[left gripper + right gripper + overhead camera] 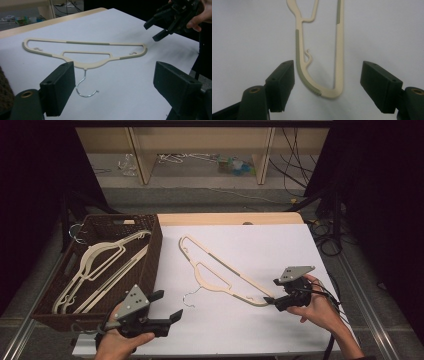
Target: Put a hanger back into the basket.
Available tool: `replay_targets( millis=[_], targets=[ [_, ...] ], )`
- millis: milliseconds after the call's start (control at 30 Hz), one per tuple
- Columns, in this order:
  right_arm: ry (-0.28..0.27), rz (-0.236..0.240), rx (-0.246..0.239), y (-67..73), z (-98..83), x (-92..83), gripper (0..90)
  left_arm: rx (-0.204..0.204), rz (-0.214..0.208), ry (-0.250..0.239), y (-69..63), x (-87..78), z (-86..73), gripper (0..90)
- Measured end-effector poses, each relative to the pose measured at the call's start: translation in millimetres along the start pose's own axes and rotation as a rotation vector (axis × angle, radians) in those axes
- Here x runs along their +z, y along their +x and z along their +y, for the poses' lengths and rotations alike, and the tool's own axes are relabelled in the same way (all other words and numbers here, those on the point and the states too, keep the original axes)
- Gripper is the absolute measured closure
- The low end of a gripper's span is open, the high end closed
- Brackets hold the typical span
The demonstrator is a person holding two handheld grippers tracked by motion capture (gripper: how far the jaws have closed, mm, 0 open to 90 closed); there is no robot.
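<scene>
Lying flat on the white table [280,245], the cream hanger [220,270] has its rounded end just ahead of the right gripper [274,295], between its spread jaws, probably lined up for a pinch. The left gripper [167,307], jaws spread and empty, faces the hanger's wire hook [83,87], with the basket [150,265] of hangers beside it.

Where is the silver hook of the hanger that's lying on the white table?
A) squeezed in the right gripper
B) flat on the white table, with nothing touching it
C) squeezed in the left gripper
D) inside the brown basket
B: the metal hook lies flat on the white table, with the open left gripper short of it, and the open right gripper at the hanger's far end.
</scene>
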State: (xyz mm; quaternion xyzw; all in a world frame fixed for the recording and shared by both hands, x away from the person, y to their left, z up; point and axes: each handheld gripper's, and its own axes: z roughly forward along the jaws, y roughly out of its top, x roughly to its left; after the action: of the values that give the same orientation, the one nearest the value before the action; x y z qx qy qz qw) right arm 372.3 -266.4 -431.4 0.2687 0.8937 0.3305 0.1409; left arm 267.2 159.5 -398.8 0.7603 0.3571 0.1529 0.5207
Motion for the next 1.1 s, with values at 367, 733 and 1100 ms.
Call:
replay_targets(
  millis=[367, 733, 1100],
  targets=[
    [0.027, -0.029, 0.058, -11.8, 8.8, 23.0, 32.3, 0.036, -0.038, 0.013, -11.0, 20.9, -25.2, 16.8],
    [0.098, -0.022, 0.110, -30.5, 28.6, 58.5, 42.1, 0.041, -0.044, 0.055, -9.1, 25.7, -34.7, 16.9],
    [0.221, 0.034, 0.085, -28.6, 50.3, 97.9, 59.0, 0.036, -0.058, 0.060, -7.8, 25.1, -36.1, 17.7]
  ],
)
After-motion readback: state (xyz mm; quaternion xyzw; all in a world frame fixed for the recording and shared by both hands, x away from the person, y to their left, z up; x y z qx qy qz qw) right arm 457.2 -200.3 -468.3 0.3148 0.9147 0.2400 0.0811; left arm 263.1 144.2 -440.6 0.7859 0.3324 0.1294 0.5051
